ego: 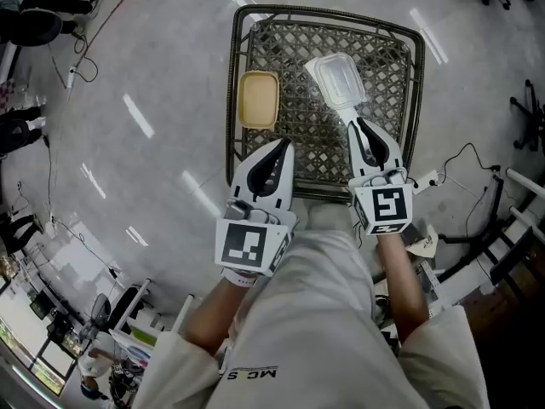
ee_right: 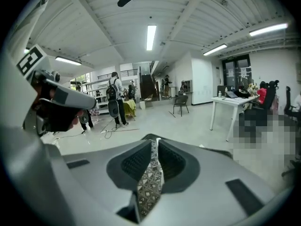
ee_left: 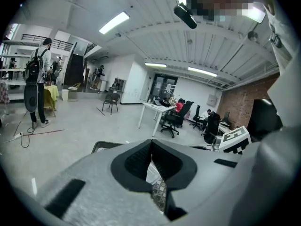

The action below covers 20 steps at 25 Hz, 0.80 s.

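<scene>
A square table (ego: 241, 147) with a dark lattice top stands in front of me. On its left side lies a tan rectangular container (ego: 258, 100). A clear plastic lid (ego: 336, 79) lies right of the middle, and its near corner runs into the tips of my right gripper (ego: 352, 124), which looks shut on it. In the right gripper view the jaws of the right gripper (ee_right: 155, 142) meet over the lattice with a pale sliver at the tips. My left gripper (ego: 285, 146) hovers over the table's near edge, shut and empty, and the left gripper (ee_left: 151, 142) shows tips touching.
Shiny grey floor surrounds the table. A power strip (ego: 426, 180) and cables lie at the right beside a metal rack (ego: 502, 245). A chair base (ego: 528, 113) stands at the far right. People, desks and office chairs (ee_left: 174, 119) stand farther off.
</scene>
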Motion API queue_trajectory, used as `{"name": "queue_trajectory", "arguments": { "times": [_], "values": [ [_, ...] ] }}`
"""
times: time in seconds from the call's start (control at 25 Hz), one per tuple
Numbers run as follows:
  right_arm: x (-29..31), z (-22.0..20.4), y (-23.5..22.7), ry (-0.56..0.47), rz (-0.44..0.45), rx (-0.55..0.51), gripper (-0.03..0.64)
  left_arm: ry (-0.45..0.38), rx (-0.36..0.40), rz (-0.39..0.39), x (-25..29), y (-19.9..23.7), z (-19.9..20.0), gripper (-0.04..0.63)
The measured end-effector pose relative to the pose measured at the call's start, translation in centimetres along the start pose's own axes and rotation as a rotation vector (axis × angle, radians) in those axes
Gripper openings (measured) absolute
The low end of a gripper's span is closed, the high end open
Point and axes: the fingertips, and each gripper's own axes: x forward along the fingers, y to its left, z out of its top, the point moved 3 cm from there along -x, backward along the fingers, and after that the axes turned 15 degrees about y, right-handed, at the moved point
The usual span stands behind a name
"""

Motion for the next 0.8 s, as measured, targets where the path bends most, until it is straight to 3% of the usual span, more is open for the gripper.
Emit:
{"name": "queue_trajectory", "arguments": {
  "times": [0.8],
  "values": [
    [12.6,-5.7,-1.5,0.137,0.056,-0.041,0.109,0.101,-0.105,0.006,6.0,2.4,-4.6,0.025]
  ]
}}
